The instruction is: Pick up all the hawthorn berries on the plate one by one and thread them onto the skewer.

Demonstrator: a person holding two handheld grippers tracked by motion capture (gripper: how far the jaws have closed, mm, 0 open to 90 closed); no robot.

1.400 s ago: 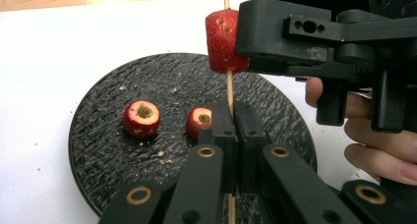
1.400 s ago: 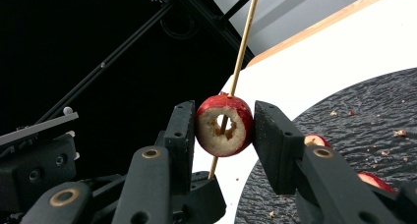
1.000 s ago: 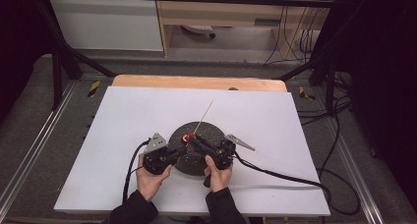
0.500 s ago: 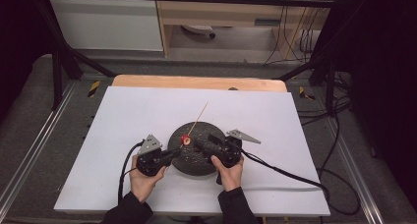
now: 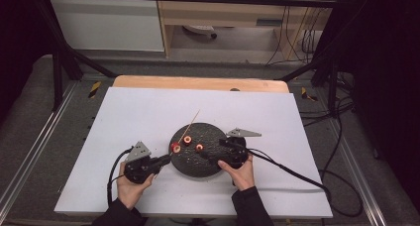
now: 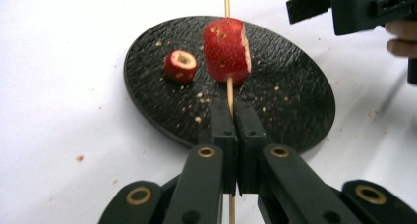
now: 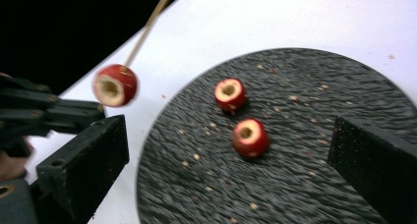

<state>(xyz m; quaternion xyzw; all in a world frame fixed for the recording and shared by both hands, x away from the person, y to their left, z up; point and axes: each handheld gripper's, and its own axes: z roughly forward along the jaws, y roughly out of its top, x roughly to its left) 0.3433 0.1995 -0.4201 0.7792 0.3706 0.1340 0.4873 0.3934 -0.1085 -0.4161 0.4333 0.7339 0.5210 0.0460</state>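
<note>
My left gripper [image 5: 166,158] is shut on the near end of a thin wooden skewer [image 6: 229,94]. A red hollowed fruit piece [image 6: 226,51] is threaded on the skewer and hangs over the left rim of the black round plate [image 5: 198,164]. In the left gripper view, the left gripper [image 6: 235,120] has its jaws pressed together around the stick. My right gripper [image 7: 231,180] stands open over the plate's right half; its jaws have just been opening and nothing is pressed between them. Two more red pieces [image 7: 229,94] [image 7: 250,137] lie on the plate ahead of it.
The plate sits mid-table on a white sheet [image 5: 148,112], strewn with crumbs. A black cable [image 5: 297,174] trails right from the right gripper. The skewer's far tip [image 5: 197,113] sticks out past the plate's back rim. A wooden board edge [image 5: 198,82] runs along the back.
The left gripper has shifted left and nearer with the skewer and its fruit piece. The right gripper has drawn back to the right, away from the skewer, and its jaws have spread wide.
</note>
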